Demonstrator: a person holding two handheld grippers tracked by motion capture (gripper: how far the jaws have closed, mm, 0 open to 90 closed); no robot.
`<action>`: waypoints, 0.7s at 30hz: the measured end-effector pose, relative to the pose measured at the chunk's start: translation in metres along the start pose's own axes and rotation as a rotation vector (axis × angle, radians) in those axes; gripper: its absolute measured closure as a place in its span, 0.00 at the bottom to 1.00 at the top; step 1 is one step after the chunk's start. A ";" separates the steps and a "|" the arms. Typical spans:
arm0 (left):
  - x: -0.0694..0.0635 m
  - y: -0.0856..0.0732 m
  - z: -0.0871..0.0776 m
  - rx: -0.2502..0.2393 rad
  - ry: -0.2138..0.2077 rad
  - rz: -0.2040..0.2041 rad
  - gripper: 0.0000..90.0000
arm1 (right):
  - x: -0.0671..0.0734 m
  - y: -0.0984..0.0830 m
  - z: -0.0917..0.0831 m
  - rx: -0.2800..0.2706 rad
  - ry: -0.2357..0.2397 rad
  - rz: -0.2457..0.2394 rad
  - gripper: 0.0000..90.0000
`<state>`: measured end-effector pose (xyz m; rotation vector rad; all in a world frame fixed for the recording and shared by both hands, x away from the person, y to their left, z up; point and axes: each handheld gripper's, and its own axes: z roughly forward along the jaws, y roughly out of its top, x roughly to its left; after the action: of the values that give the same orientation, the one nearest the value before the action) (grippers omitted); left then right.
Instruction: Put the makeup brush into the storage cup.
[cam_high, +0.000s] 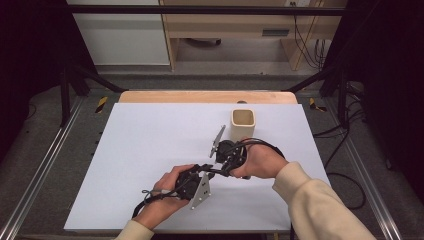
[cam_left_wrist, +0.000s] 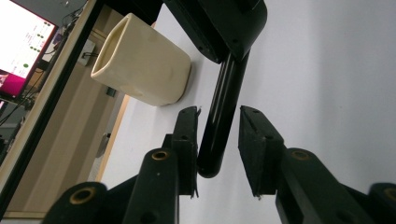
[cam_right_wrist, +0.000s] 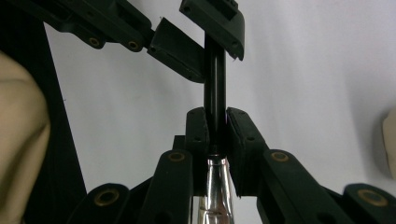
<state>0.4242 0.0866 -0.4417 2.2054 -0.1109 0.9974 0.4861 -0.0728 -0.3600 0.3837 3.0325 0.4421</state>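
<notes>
Our right tool (cam_right_wrist: 215, 128) clamps the black-handled utensil (cam_right_wrist: 215, 88); our left tool (cam_left_wrist: 219, 135) straddles its handle unclenched, so we center before squeezing.

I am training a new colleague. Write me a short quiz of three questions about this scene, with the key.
1. True or false: the cream square cup lies on its side on the white table.
2. What is the right gripper clamped on?
A. the tool with a black round handle and a silver shaft
B. the cup's rim
C. nothing
3. In the left gripper view, do both pads of the left gripper press on the tool's black handle?

Key:
1. False; it stands upright with its opening up.
2. A.
3. No; the handle is between the jaws, but a gap shows beside one pad.
</notes>
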 end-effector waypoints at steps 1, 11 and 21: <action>0.000 0.000 0.000 0.001 -0.002 0.003 0.77 | 0.000 0.000 0.000 0.000 0.000 0.000 0.88; 0.000 0.002 -0.003 0.077 -0.056 0.096 0.87 | 0.001 -0.001 0.002 0.005 0.022 -0.029 0.88; 0.002 -0.004 -0.005 0.114 -0.082 0.083 0.88 | -0.001 -0.011 -0.009 -0.068 -0.002 -0.046 0.44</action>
<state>0.4237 0.0928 -0.4406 2.3631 -0.1887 0.9791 0.4837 -0.0853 -0.3543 0.3102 3.0078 0.5405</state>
